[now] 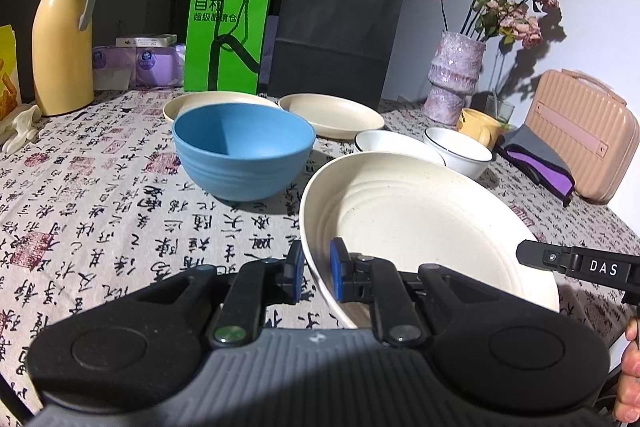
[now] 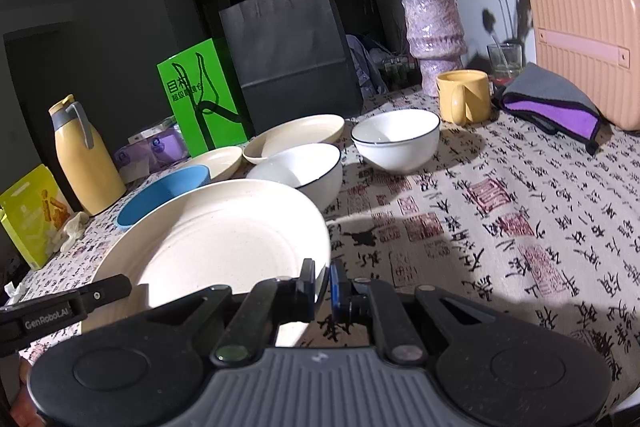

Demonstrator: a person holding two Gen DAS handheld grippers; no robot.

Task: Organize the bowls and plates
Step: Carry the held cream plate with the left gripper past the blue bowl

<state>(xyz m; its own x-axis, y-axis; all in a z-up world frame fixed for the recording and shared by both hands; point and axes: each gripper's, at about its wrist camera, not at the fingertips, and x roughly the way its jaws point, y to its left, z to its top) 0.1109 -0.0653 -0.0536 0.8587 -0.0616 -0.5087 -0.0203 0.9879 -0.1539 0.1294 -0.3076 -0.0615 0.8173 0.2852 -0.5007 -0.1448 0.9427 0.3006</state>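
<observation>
- The left gripper (image 1: 316, 273) was clamped on the near-left rim of a large cream-coloured round plate with ringed inner walls (image 1: 420, 223); one blue pad sat outside the rim and the other inside it, with only the rim's thickness between them.
- The right gripper (image 2: 322, 287) was clamped on the opposite, right-hand rim of the same cream plate (image 2: 216, 247), its two blue pads drawn almost together with the rim pinched between them.
- In the left wrist view the tip of the right gripper showed as a black bar at the plate's far right edge, and part of a hand (image 1: 630, 379) appeared at the frame's right border.
- The plate was tilted, its left side higher in the left wrist view, and was carried between the two grippers above the calligraphy-printed tablecloth (image 1: 100, 211).
- A blue plastic bowl (image 1: 243, 151) stood upright on the cloth just beyond and to the left of the held plate.
- Two smaller cream plates (image 1: 332, 115) lay flat farther back, in front of a green paper bag (image 1: 228, 35) and a dark grey paper bag (image 1: 340, 31).
- Two white bowls with dark rims (image 2: 396, 139) stood beyond the plate; in the right wrist view the nearer one (image 2: 300, 167) was partly hidden by the plate's edge.
- A yellow mug (image 2: 464, 95) stood behind the bowls, near a lilac glazed vase of dried roses (image 2: 434, 35).
</observation>
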